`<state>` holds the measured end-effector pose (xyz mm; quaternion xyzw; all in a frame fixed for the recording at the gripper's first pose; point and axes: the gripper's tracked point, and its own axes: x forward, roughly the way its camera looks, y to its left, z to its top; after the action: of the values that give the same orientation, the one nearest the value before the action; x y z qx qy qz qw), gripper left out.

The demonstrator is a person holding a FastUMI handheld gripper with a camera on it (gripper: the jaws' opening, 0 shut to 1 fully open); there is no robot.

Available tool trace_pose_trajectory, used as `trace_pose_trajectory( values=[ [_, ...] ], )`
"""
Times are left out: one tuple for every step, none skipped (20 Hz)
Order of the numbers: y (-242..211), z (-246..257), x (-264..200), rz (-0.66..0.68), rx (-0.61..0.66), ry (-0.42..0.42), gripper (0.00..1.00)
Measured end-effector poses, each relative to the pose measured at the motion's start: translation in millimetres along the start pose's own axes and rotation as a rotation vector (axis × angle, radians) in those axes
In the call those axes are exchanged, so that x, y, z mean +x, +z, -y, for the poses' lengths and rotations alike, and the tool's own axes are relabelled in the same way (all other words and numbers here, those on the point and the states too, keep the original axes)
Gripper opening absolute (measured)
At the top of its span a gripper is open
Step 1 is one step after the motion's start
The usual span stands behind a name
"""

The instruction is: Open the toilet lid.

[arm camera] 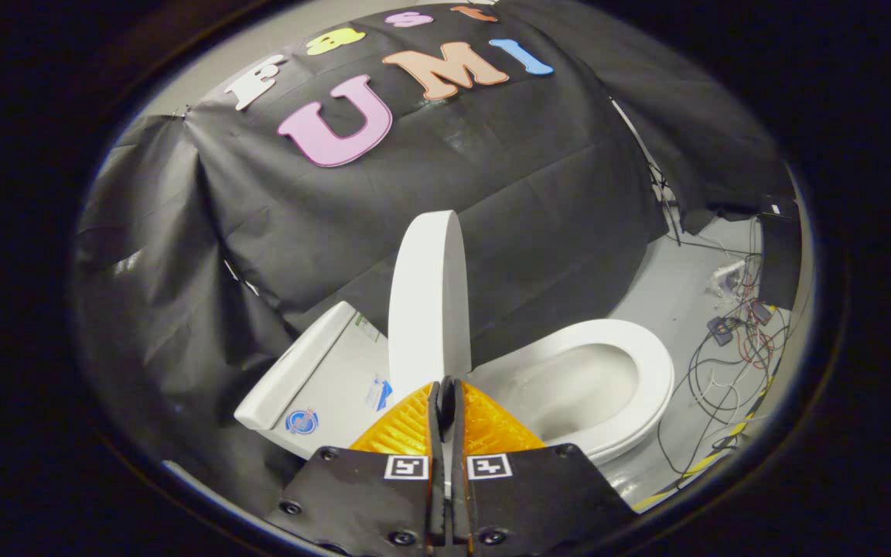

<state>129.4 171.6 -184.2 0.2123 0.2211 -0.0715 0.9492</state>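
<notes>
Nearest, at the bottom centre of the frame, the gripper [446, 387] with 2 ribbed orange fingers [403, 429] is pressed together, holding nothing, its tips just below the lid's lower edge. Just beyond them the white oval plastic toilet lid [428, 298] stands raised, close to upright, seen almost edge-on. To its right the white seat ring and open bowl [608, 379] lie exposed; to its left sits the white tank [314, 379]. Judging by this, the opening looks essentially done, with perhaps only leaning the lid back remaining. Farther right, loose cables [728, 348] sprawl over the pale grey floor [674, 286].
</notes>
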Motion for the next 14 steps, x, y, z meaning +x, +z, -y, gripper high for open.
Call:
trace_pose_trajectory(
  values=[
    [1,-1,0,0.003,-0.009,0.002,0.04],
    [-1,-2,1,0.000,-0.020,0.004,0.04],
    [-1,-2,1,0.003,-0.031,0.008,0.04],
    [-1,-2,1,0.007,-0.044,0.013,0.04],
    [-1,-3,1,0.012,-0.056,0.018,0.04],
    [0,-4,2,0.015,-0.065,0.021,0.04],
    [1,-4,3,0.017,-0.065,0.023,0.04],
    [-1,-8,2,0.019,-0.078,0.028,0.04],
    [-4,-11,2,0.018,-0.090,0.033,0.04],
    [-5,-15,1,0.017,-0.110,0.037,0.04],
    [-5,-16,0,0.018,-0.128,0.040,0.04],
    [-6,-19,-1,0.019,-0.128,0.043,0.04],
    [-6,-20,-1,0.020,-0.123,0.047,0.04],
    [-7,-23,0,0.024,-0.113,0.051,0.04]
  ],
)
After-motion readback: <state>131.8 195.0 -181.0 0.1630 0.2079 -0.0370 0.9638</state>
